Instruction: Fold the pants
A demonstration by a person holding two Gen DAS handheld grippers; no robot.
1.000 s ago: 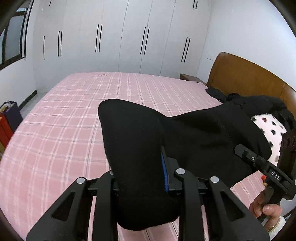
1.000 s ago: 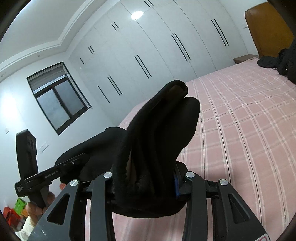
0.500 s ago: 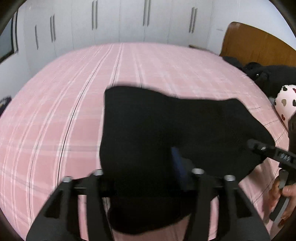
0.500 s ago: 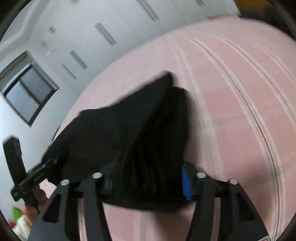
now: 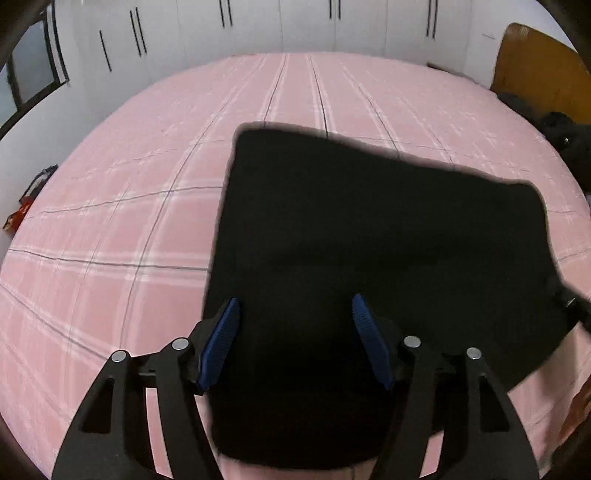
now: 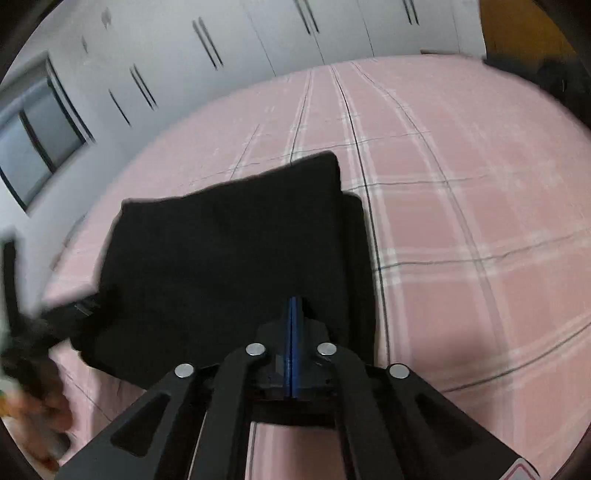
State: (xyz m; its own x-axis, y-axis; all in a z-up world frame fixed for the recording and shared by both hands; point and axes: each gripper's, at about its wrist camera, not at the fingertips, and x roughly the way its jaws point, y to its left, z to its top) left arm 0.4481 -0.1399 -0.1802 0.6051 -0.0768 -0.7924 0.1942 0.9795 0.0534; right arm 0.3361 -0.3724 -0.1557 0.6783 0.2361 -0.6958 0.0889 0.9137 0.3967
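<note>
The black pants (image 5: pixel 369 240) lie folded into a flat rectangle on the pink plaid bed (image 5: pixel 129 221). My left gripper (image 5: pixel 293 314) is open, its blue pads (image 5: pixel 221 339) spread apart over the near edge of the pants. In the right wrist view the pants (image 6: pixel 229 251) lie in front of my right gripper (image 6: pixel 293 306), whose blue pads are pressed together with nothing between them, just above the pants' near edge. The right gripper's tip also shows at the right edge of the left wrist view (image 5: pixel 570 302).
White wardrobes (image 5: pixel 295 26) line the far wall. A wooden headboard (image 5: pixel 535 70) and a dark clothes pile (image 5: pixel 561 136) are at the right. A window (image 6: pixel 37 140) is on the left wall. Bags (image 5: pixel 29 199) sit on the floor at the left.
Both grippers lowered the pants onto the bed and let go. The left gripper opened. The right gripper released the cloth and closed empty. The pants now lie flat.
</note>
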